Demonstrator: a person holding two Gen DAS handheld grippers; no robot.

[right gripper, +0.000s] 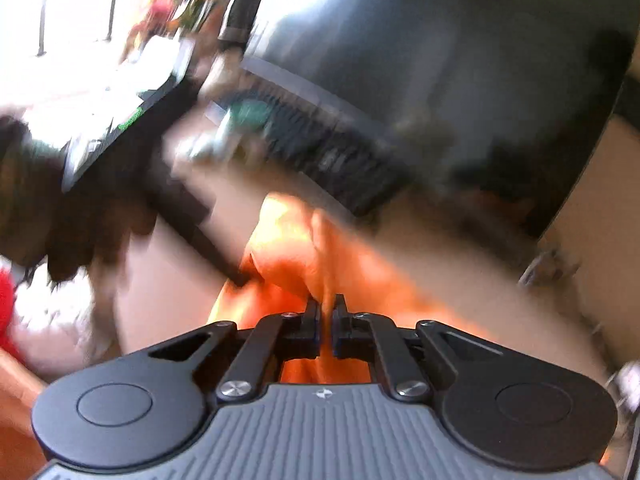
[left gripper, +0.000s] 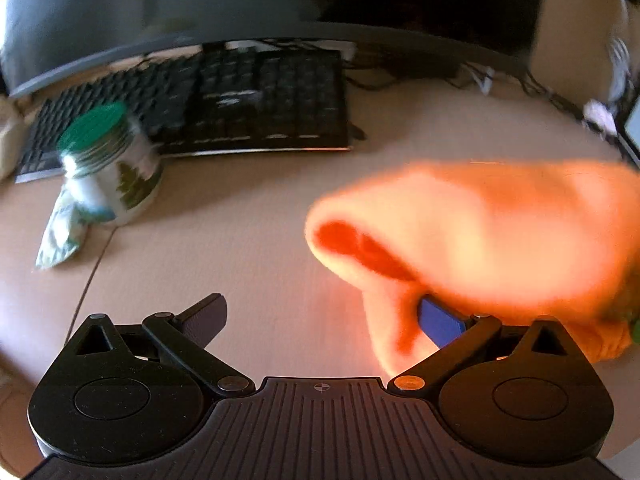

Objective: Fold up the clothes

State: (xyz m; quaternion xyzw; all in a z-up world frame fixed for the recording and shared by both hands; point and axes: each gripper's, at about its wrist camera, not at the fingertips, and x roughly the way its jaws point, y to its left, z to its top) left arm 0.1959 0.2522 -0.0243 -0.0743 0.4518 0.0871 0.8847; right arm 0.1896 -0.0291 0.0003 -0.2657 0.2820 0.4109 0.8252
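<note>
The soft orange fabric garment (left gripper: 492, 236) hangs blurred over the right half of the left wrist view, above the pale beige worktop (left gripper: 248, 248), its rounded end pointing left with a darker orange fold along its underside. A lower edge of it drapes over the right blue-padded finger (left gripper: 442, 322) of the left claw (left gripper: 324, 316). That claw stands wide: its left dark finger (left gripper: 206, 316) is well apart from the right one, with bare worktop between them, and nothing is pinched.

In the right wrist view the same orange garment (right gripper: 296, 264) bunches up just ahead of the right claw (right gripper: 327, 316), whose two black fingers are drawn close together with a strip of orange cloth between them, so it grips the garment. More cloth shows under the linkage.

Farther out in the left wrist view, a black computer keyboard (left gripper: 224, 104) lies at the back of the worktop under the lower edge of a large dark monitor (left gripper: 160, 4). Near the keyboard's left end stands a glass jar with a green lid (left gripper: 108, 160) and a tree-printed label, with a small crumpled green-and-white packet (left gripper: 60, 236) touching its base. Dark cables (left gripper: 532, 84) trail across the worktop at the right rear. The right wrist view is heavily motion-blurred; the keyboard (right gripper: 332, 160) and monitor (right gripper: 440, 40) are only roughly recognisable there.
</note>
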